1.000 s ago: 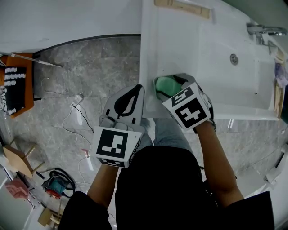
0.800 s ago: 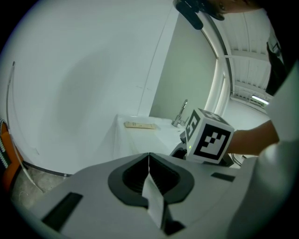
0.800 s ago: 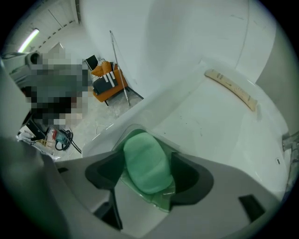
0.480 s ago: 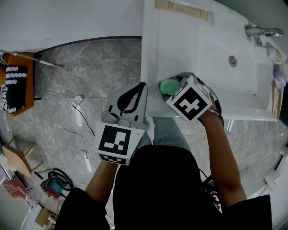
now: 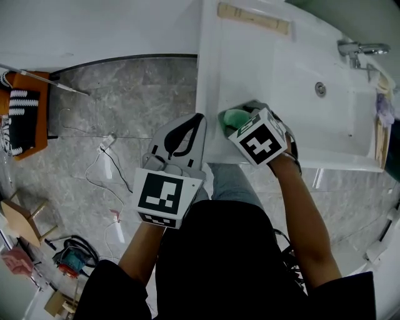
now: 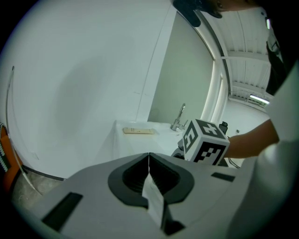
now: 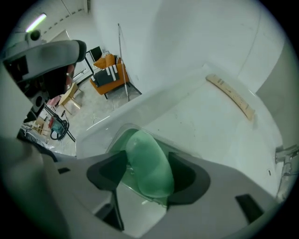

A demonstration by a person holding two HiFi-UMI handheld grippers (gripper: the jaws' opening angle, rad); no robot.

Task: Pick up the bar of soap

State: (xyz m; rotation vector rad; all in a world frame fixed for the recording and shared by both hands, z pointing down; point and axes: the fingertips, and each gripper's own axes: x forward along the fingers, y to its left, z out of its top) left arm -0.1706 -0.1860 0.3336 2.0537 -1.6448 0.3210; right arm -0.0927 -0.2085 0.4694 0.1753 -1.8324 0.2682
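Right gripper view: right gripper (image 7: 148, 170) jaws closing around soap (image 7: 148, 158) at sink (image 7: 187, 116) edge.

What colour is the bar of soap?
The soap is pale green, clearest in the right gripper view.

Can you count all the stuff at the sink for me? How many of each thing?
Green soap bar: 1
Clear soap dish: 1
Tap: 1
Tan strip: 1
Tools: 2, the left tool shut, the right tool closing with the soap between its jaws
Total: 6
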